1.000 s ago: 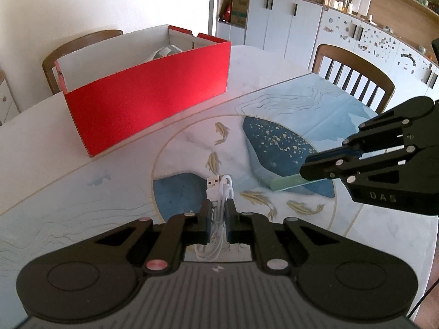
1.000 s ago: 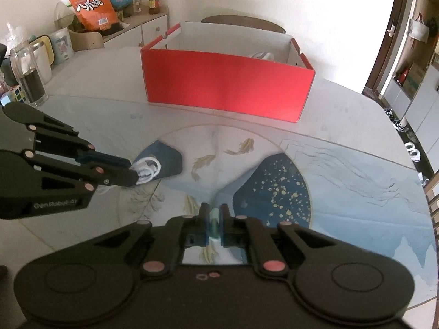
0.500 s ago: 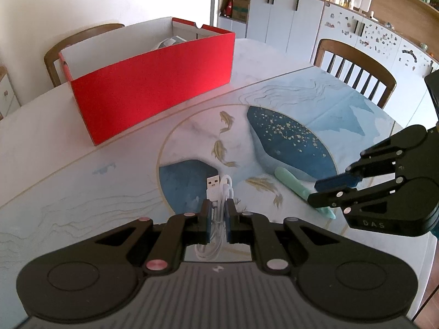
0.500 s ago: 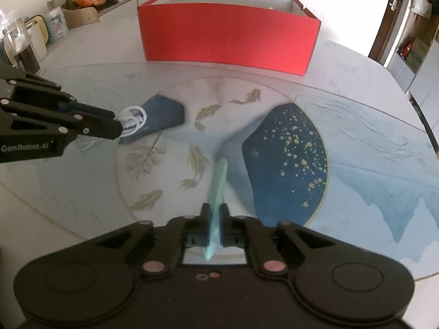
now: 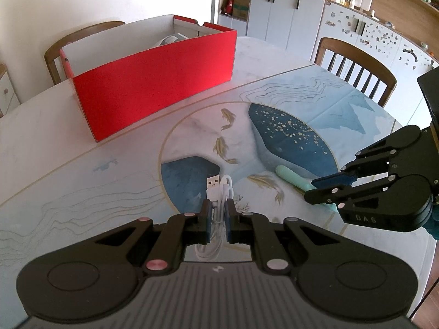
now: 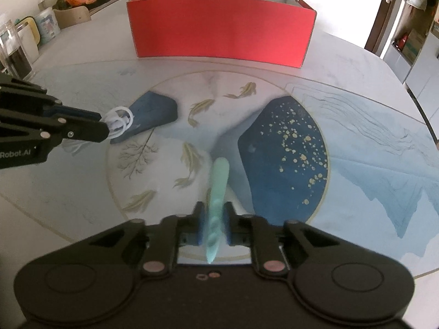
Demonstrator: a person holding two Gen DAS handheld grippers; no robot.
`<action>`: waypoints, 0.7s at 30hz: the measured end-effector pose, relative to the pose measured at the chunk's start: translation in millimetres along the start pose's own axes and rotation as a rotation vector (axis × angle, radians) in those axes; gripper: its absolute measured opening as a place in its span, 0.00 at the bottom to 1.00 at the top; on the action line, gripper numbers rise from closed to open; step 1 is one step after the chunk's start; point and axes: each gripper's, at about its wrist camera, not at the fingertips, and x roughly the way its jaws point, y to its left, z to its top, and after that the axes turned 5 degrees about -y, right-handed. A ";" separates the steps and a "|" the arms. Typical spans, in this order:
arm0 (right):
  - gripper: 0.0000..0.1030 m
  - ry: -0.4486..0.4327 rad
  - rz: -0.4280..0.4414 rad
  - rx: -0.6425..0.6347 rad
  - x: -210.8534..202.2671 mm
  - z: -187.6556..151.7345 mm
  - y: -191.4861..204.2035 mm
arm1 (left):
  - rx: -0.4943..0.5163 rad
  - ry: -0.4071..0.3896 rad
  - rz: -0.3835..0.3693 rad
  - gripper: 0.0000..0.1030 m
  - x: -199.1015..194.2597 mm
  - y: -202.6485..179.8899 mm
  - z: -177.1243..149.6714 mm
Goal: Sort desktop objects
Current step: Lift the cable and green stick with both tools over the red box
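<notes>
Painted table [image 5: 343, 104], coiled white cable [image 5: 219, 192], mint stick [image 6: 218, 189]

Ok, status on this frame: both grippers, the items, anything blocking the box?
Left gripper shut on white cable. Right gripper shut on mint stick. Red box open-topped, something white inside. Nothing in the way.

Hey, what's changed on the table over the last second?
The right gripper, shut on the mint-green pen, pulled back toward the near table edge, away from the red box. The left gripper stays shut on the white USB cable; the box hasn't moved.
</notes>
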 end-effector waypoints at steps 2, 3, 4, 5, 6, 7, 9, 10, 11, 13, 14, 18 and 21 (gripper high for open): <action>0.10 -0.001 0.001 -0.007 -0.6 0.1 0.5 | -0.001 -0.001 0.000 0.08 -0.2 0.0 0.1; 0.10 0.000 0.001 -0.012 -0.6 0.4 0.8 | -0.002 -0.001 -0.001 0.08 -0.6 0.2 0.3; 0.10 0.001 -0.002 -0.013 -0.6 0.8 0.9 | -0.004 -0.002 -0.001 0.08 -1.1 0.4 1.1; 0.10 0.001 -0.006 -0.015 -0.9 1.3 1.1 | -0.004 -0.003 0.000 0.08 -1.4 0.2 1.8; 0.10 -0.005 -0.007 -0.018 -2.1 1.9 1.3 | -0.003 -0.003 -0.001 0.08 -1.8 0.2 2.7; 0.10 -0.011 -0.008 -0.019 -3.7 2.8 1.6 | -0.004 -0.003 -0.002 0.08 -2.2 0.2 3.8; 0.10 -0.024 -0.008 -0.015 -8.5 6.0 0.9 | -0.008 -0.006 -0.004 0.08 -3.4 0.3 6.8; 0.10 -0.031 -0.009 -0.014 -10.6 8.2 0.5 | -0.009 -0.009 -0.005 0.08 -4.5 0.2 8.5; 0.10 -0.037 -0.009 -0.013 -13.4 10.5 0.4 | -0.010 -0.011 -0.006 0.08 -5.6 -0.1 10.5; 0.10 -0.052 -0.011 -0.007 -19.4 15.4 -0.2 | -0.007 -0.017 -0.004 0.08 -8.1 -0.8 15.2; 0.10 -0.058 -0.013 -0.001 -22.4 18.2 -0.2 | -0.007 -0.021 -0.003 0.08 -9.4 -1.2 18.0; 0.10 -0.089 -0.014 0.005 -33.5 30.0 -0.5 | -0.005 -0.034 -0.005 0.08 -15.4 -2.1 29.3; 0.10 -0.111 -0.008 0.011 -41.8 40.1 -1.5 | -0.005 -0.050 -0.005 0.08 -20.3 -2.2 38.9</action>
